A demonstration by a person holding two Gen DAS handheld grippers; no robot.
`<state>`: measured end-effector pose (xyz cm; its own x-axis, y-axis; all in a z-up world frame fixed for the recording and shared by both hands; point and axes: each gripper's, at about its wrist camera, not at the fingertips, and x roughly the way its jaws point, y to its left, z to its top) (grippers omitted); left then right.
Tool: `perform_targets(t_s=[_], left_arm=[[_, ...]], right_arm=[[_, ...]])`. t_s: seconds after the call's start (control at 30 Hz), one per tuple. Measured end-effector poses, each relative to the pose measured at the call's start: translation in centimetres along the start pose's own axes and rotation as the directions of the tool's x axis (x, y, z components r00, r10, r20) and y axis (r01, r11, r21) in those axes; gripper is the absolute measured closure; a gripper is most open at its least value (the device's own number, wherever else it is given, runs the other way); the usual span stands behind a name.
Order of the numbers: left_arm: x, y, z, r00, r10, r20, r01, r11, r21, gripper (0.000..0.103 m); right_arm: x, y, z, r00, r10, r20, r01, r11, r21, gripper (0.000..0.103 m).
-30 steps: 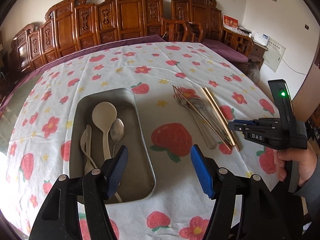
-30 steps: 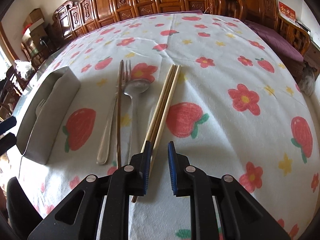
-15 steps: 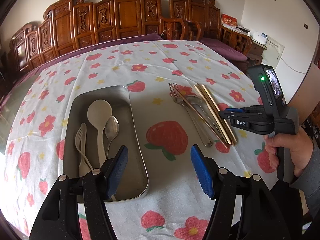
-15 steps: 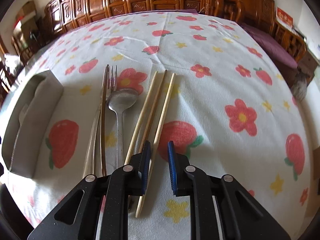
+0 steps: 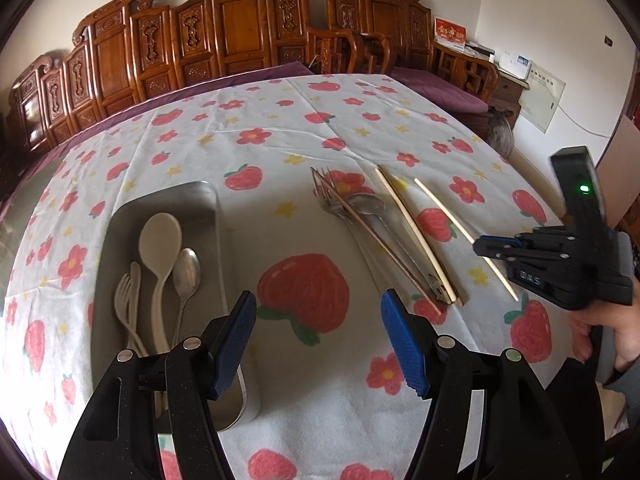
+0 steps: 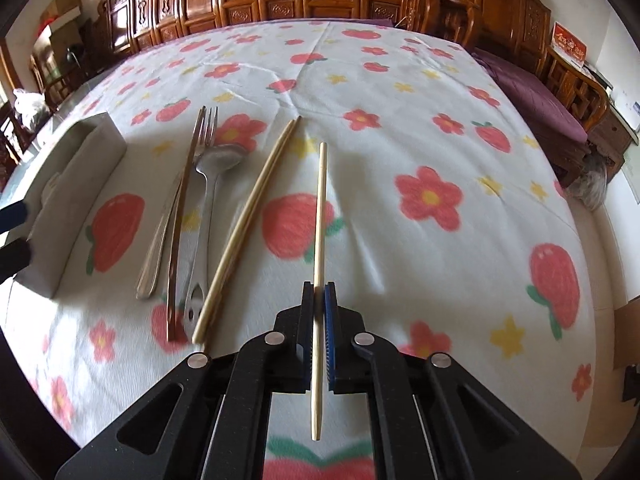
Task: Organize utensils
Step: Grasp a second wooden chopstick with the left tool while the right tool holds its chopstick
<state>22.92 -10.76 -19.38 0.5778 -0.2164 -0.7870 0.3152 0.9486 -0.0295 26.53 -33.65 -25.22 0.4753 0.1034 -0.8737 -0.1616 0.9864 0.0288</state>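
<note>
My right gripper (image 6: 319, 294) is shut on one pale chopstick (image 6: 320, 220), which sticks out forward over the cloth and back past the pads. In the left wrist view the same right gripper (image 5: 480, 246) holds that chopstick (image 5: 444, 210) clear of the pile. On the cloth lie two pale chopsticks (image 6: 248, 216), a dark brown chopstick (image 6: 180, 220), a metal spoon (image 6: 218, 160) and a metal fork (image 6: 208, 124). My left gripper (image 5: 318, 312) is open and holds nothing, between the pile and the steel tray (image 5: 120, 216). The tray holds a cream spoon (image 5: 160, 240), a metal spoon (image 5: 186, 268) and a cream fork (image 5: 126, 296).
A strawberry and flower tablecloth (image 5: 304, 128) covers the table. Carved wooden chairs (image 5: 240, 40) line the far side, and a purple cushioned bench (image 6: 536, 96) runs along the right. A person's hand (image 5: 600, 328) grips the right tool's handle.
The right gripper has shut on one pale chopstick and carried it right, away from the other two. The left gripper has drifted a little over the cloth, still open.
</note>
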Motion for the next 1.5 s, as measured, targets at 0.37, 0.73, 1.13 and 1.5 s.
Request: perform_targets(t_s=[0.37, 0.73, 1.13, 1.5], left_arm=[[4.6, -3.7, 1.8, 0.999, 0.003, -0.049, -0.001, 0.999, 0.043, 0.043], [8.4, -4.9, 3.2, 0.994, -0.043, -0.1, 0.043, 0.999, 0.003, 0.071], [10.4, -5.6, 3.7, 0.988, -0.069, -0.135, 0.065, 0.997, -0.039, 0.081], [9.3, -4.7, 3.0, 0.985, -0.087, -0.148, 0.076, 0.994, -0.078, 0.099]], right_arm=[[-1.6, -1.6, -1.3, 0.998, 0.045, 0.039, -0.046, 0.999, 0.024, 0.097], [-1.4, -2.1, -1.4, 0.997, 0.069, 0.041, -0.071, 0.997, 0.042, 0.097], [-1.2, -2.2, -1.3, 0.996, 0.084, 0.041, -0.086, 0.995, 0.05, 0.097], [-1.9, -2.0, -1.0, 0.994, 0.093, 0.063, -0.096, 0.994, 0.046, 0.097]])
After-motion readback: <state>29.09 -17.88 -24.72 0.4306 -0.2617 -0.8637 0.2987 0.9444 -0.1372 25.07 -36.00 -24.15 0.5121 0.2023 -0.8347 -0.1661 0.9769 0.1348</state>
